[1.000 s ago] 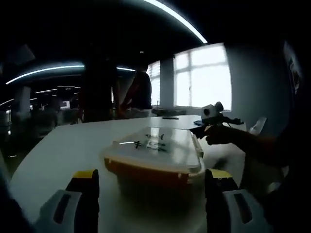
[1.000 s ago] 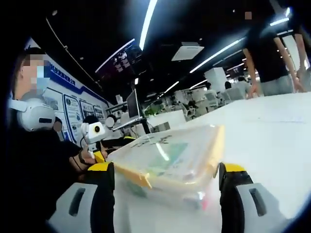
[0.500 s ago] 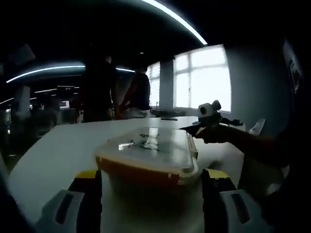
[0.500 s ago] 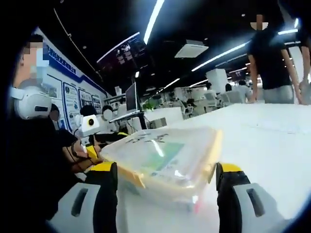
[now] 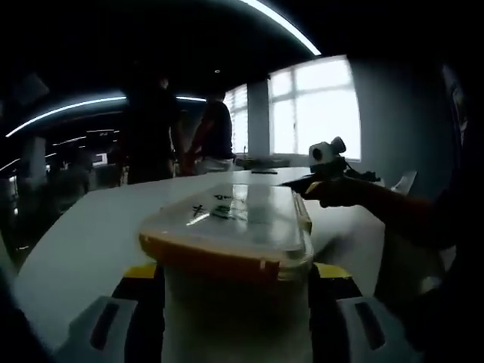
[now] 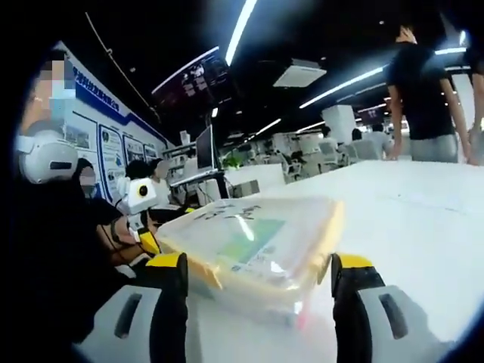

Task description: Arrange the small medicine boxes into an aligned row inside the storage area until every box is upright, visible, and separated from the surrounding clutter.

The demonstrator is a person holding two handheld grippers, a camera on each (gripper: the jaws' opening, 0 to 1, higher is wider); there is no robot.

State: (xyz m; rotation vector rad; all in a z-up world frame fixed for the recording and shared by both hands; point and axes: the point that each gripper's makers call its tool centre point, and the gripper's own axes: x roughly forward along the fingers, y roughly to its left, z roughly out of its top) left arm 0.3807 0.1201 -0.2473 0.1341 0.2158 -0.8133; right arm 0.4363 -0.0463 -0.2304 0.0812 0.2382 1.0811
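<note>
A storage box (image 5: 227,236) with a clear lid and orange-yellow rim stands on the white table (image 5: 91,227). My left gripper (image 5: 236,274) is open, its yellow-tipped jaws standing on either side of the box's near end; I cannot tell whether they touch it. From the opposite side, my right gripper (image 6: 261,266) is open too, with the same storage box (image 6: 253,246) between its jaws. Green and white packaging shows dimly through the lid, with black handwriting on top. The right gripper (image 5: 330,162) appears at the far end in the left gripper view, and the left gripper (image 6: 142,198) in the right gripper view.
Two people (image 5: 181,140) stand at the table's far side, in front of bright windows (image 5: 314,113). In the right gripper view another person (image 6: 423,98) leans on the table (image 6: 423,212), and wall posters (image 6: 98,162) and desks sit behind.
Both grippers have moved in toward the box, which now looks larger and sits further between each pair of jaws. Each pair of jaws stands slightly narrower than before.
</note>
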